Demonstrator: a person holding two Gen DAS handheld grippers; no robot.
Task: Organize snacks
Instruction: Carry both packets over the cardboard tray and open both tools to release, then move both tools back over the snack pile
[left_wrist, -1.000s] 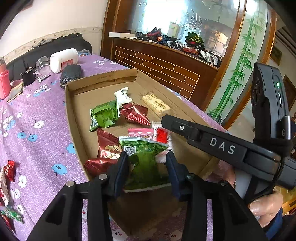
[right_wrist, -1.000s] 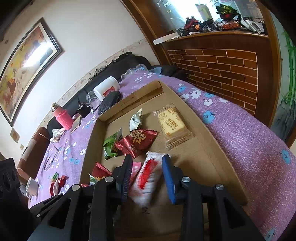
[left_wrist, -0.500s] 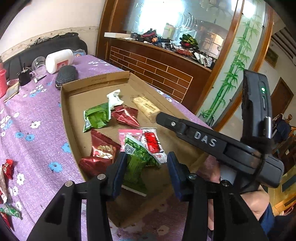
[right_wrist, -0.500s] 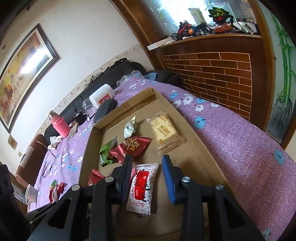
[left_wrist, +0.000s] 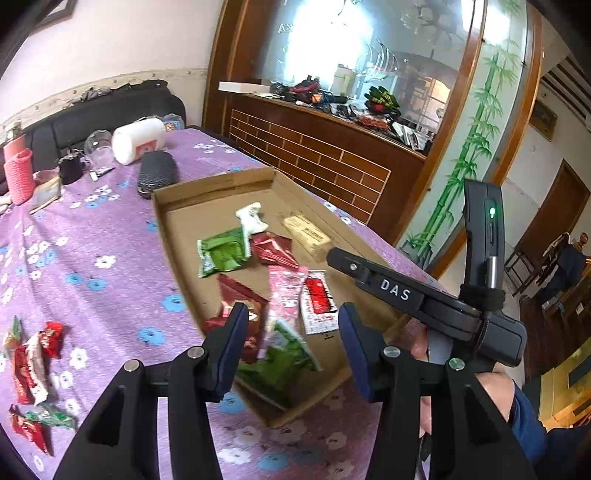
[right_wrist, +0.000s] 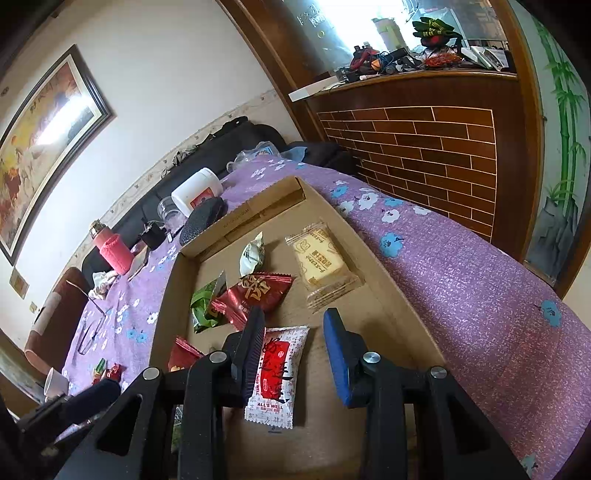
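Observation:
A shallow cardboard box (left_wrist: 173, 236) on the purple cloth holds several snack packets. My left gripper (left_wrist: 293, 332) hovers over the box's near corner, its jaws opening. A blurred green packet (left_wrist: 280, 362) shows between the fingers below them, and the pads are not touching it. My right gripper (right_wrist: 295, 343) is open above a white and red packet (right_wrist: 275, 376) that lies flat on the box (right_wrist: 369, 280) floor. In the left wrist view that gripper's body (left_wrist: 406, 295) reaches over the box from the right. Loose snacks (left_wrist: 33, 354) lie on the cloth at the left.
Inside the box are a green packet (left_wrist: 221, 251), a red packet (left_wrist: 275, 251), a biscuit pack (right_wrist: 321, 258) and a small white packet (right_wrist: 253, 253). Beyond it stand a white jar (left_wrist: 138, 140), a black case (left_wrist: 157, 173), a glass and a pink bottle (left_wrist: 18, 173). A brick-fronted counter (left_wrist: 314, 155) borders the table.
My left gripper rose and drew back, its jaws widened and the green packet slipped out of them. The white and red packet dropped from my right gripper's fingers onto the box floor.

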